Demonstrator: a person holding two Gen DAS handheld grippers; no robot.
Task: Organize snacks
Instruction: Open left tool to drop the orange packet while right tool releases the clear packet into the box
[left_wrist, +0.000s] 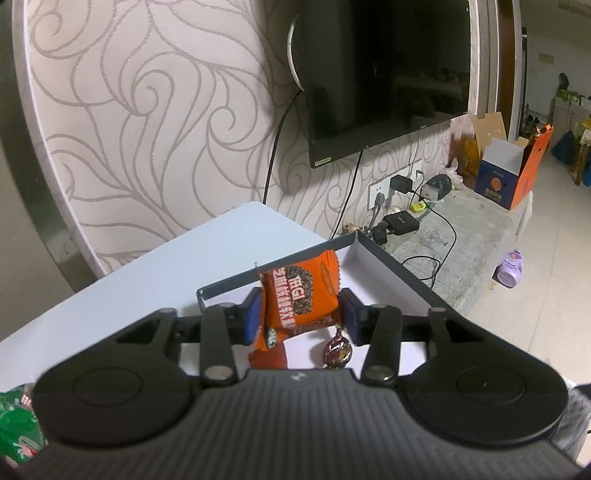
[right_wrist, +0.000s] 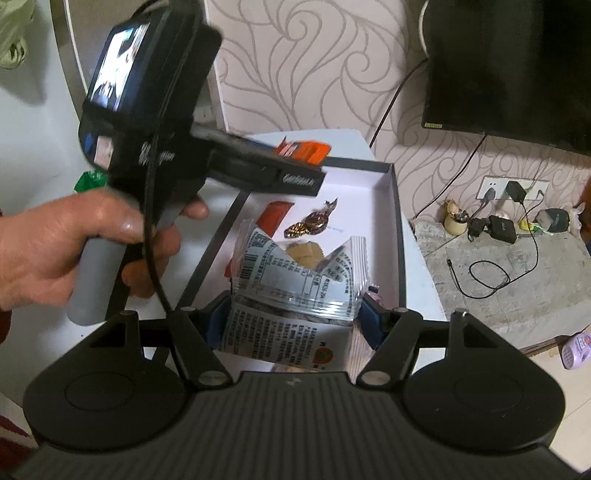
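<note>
**Both grippers loaded, both over the box**

Your left gripper (left_wrist: 301, 314) is clamped on an orange snack pack (left_wrist: 299, 302), blue pads (left_wrist: 253, 317) squeezing it from both sides. The pack stands upright between the fingers, print facing the camera, held up above the box (left_wrist: 388, 266). Under it, on the white box floor, you've got a red wrapper (left_wrist: 267, 356) and a shiny foil candy (left_wrist: 337, 352) lying just beside each other.

Your right gripper (right_wrist: 293, 317) is pinching a clear cracker packet (right_wrist: 295, 280) with white printed labeling. The packet is crumpled where the pads bite it and fans out above them, and a tan cracker shows through the plastic. It hangs over the near end of the same box (right_wrist: 393, 221).

From the right wrist view you can see your left hand (right_wrist: 74, 240) wrapped around the grey handle of the left unit, which is blurred. The orange pack (right_wrist: 303, 151) pokes out past its fingers over the far left corner of the box. Inside the box, the red wrapper (right_wrist: 273, 218) and the foil candy (right_wrist: 312, 223) sit mid-floor, near each other.

The box sits on a white table (left_wrist: 147, 280) against the swirly wallpaper, with a TV (left_wrist: 384, 70) on the wall to the right. A green packet (right_wrist: 90, 181) peeks out on the table behind your left hand.
</note>
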